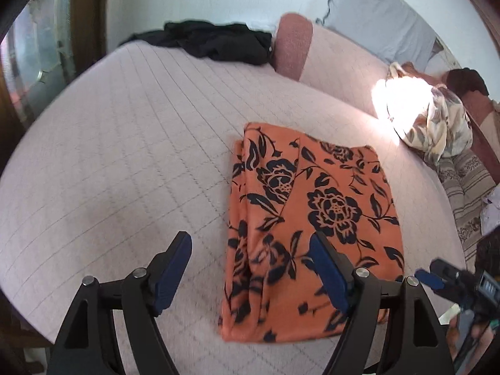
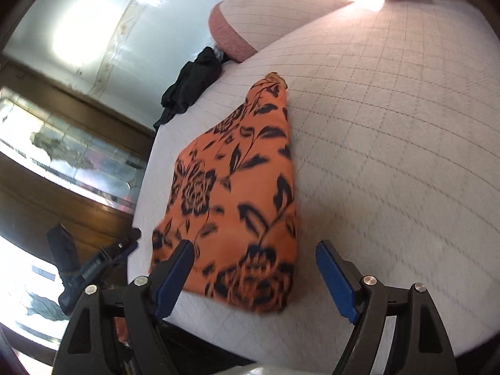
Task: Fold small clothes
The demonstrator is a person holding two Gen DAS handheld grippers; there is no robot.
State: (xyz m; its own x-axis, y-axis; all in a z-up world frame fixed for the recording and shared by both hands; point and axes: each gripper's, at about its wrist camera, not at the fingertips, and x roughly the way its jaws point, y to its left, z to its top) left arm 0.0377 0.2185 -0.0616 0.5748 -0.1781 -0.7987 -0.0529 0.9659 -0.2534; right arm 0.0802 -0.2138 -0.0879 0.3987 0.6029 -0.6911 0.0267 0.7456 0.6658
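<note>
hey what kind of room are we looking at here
Most likely a bedroom: a quilted bedspread covers a wide bed, a pillow leans at the wall, and a black garment lies near a folded orange floral cloth.

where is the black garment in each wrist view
Left wrist view: the black garment lies crumpled at top centre, on the far edge of the bed, left of the pink bolster.
Right wrist view: the black garment sits upper left of centre, below-left of the pink bolster.
Shared landmark: the folded orange floral cloth.
</note>
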